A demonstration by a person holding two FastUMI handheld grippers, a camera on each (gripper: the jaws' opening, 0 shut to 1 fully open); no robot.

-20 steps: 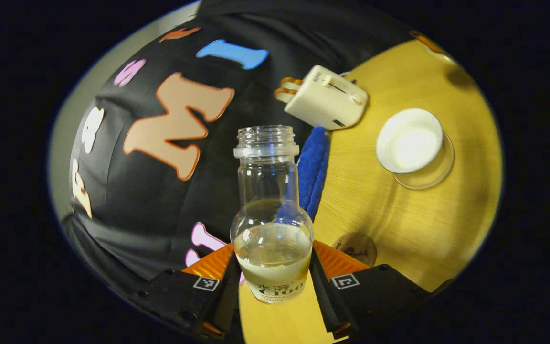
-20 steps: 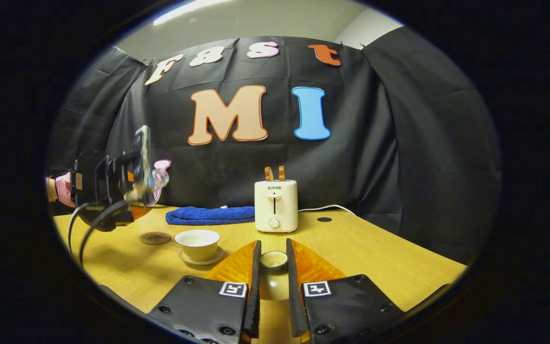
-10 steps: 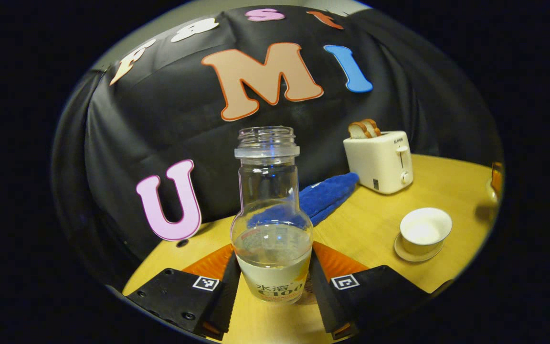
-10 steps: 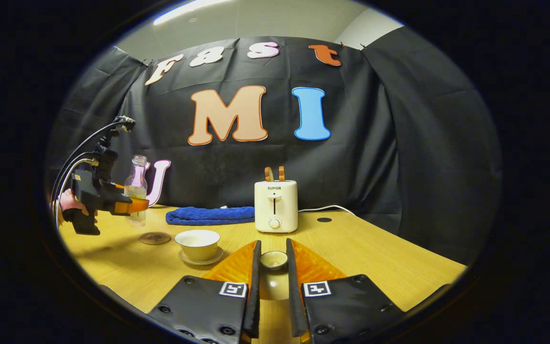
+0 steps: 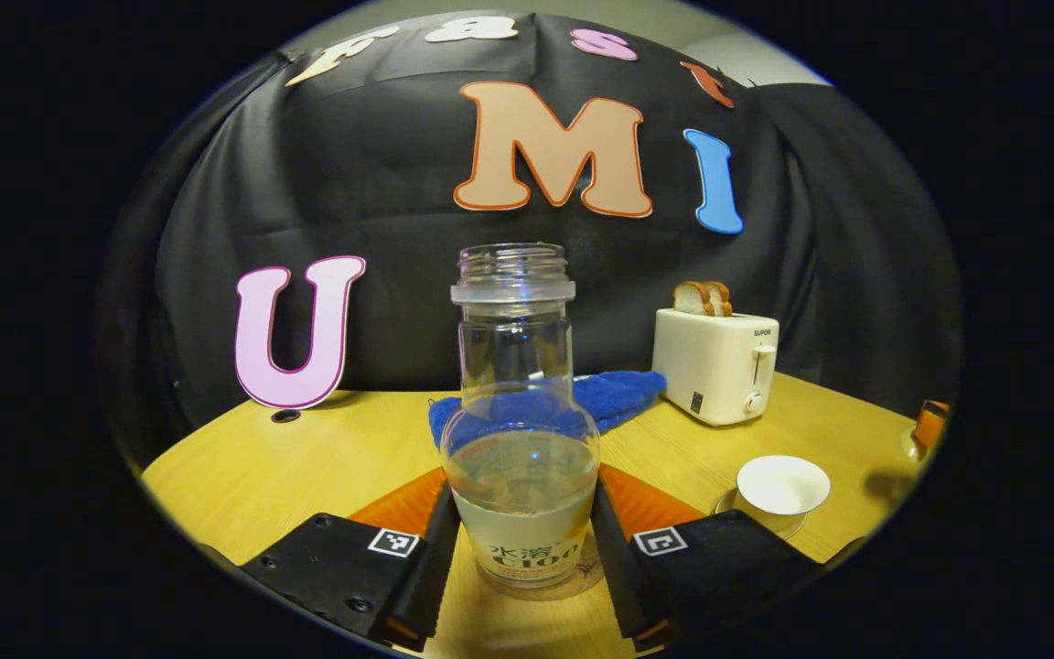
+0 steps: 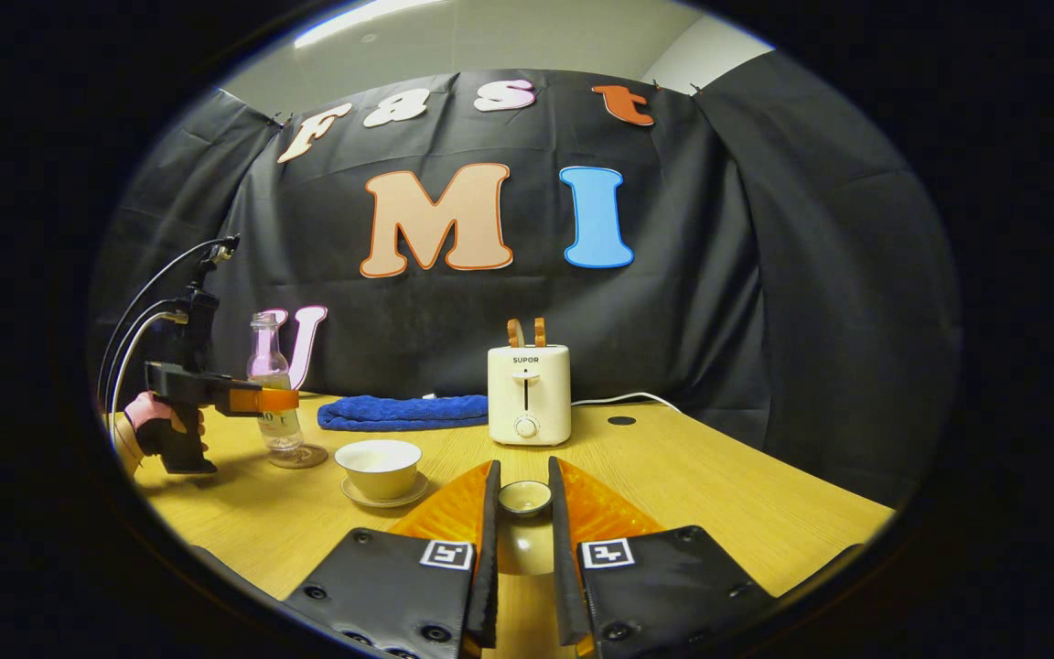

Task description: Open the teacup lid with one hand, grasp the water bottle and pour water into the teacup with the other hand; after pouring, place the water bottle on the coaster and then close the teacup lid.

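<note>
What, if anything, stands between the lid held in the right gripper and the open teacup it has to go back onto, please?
Nothing visible does. In the right gripper view, the right gripper holds the lid, and only bare table lies between it and the teacup. The water bottle and left gripper stand beyond the teacup.

Both cams low, wall-facing; shared toaster [image 5: 715, 364] [image 6: 529, 394], teacup [image 5: 781, 485] [image 6: 381, 467].

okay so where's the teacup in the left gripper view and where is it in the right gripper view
Left gripper view: the teacup sits low at the right, on its saucer, lid off.
Right gripper view: the teacup sits left of centre, just right of the water bottle.
Shared landmark: the toaster, behind the teacup in both.
</note>
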